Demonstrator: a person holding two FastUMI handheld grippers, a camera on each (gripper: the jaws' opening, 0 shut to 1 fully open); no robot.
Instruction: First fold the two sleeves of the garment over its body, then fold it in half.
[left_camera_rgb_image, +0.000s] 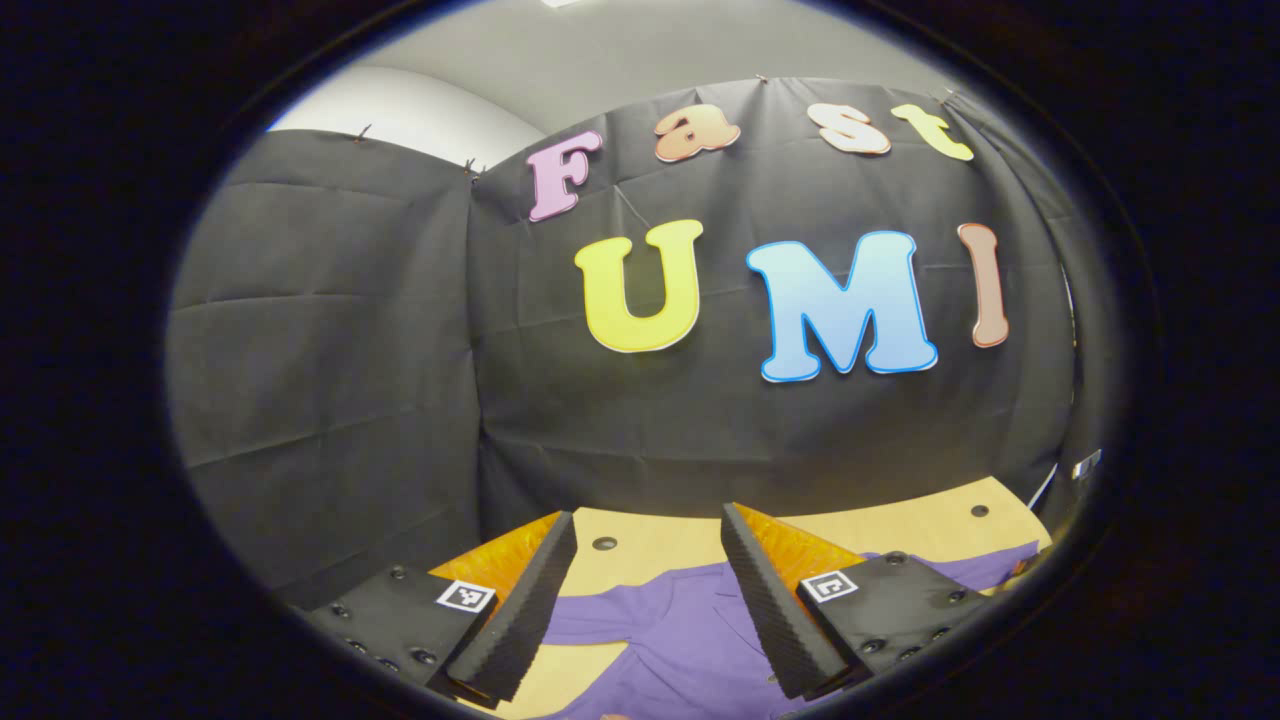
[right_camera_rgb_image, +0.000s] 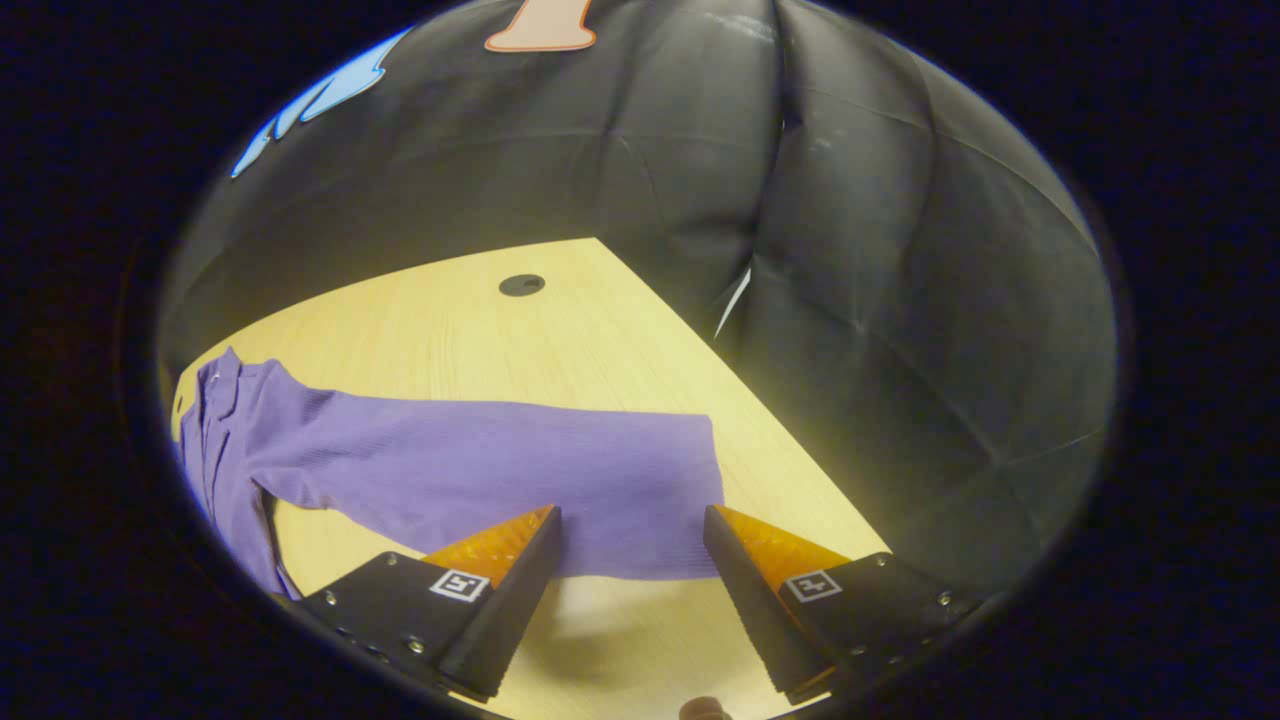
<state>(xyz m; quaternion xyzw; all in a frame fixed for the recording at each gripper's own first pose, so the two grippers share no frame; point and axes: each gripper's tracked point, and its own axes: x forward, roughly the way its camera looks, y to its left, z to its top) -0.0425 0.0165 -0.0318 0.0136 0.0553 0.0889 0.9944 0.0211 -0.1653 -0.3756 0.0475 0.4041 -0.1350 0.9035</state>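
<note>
A purple long-sleeved garment (left_camera_rgb_image: 680, 630) lies flat on the light wooden table (left_camera_rgb_image: 660, 545). In the left gripper view my left gripper (left_camera_rgb_image: 648, 545) hangs open above the garment's upper body, near its collar, with nothing between its fingers. In the right gripper view one purple sleeve (right_camera_rgb_image: 500, 470) stretches out across the table (right_camera_rgb_image: 480, 330) towards the right, and the garment's body (right_camera_rgb_image: 215, 440) lies at the far left. My right gripper (right_camera_rgb_image: 630, 530) stands open just above the sleeve's cuff end, its fingers apart on either side, not touching the cloth as far as I can tell.
The black cloth wall (left_camera_rgb_image: 400, 350) stands close behind the table. The table's right edge (right_camera_rgb_image: 760, 400) runs diagonally just past the cuff. Small dark round holes (right_camera_rgb_image: 521, 285) sit in the tabletop near the back.
</note>
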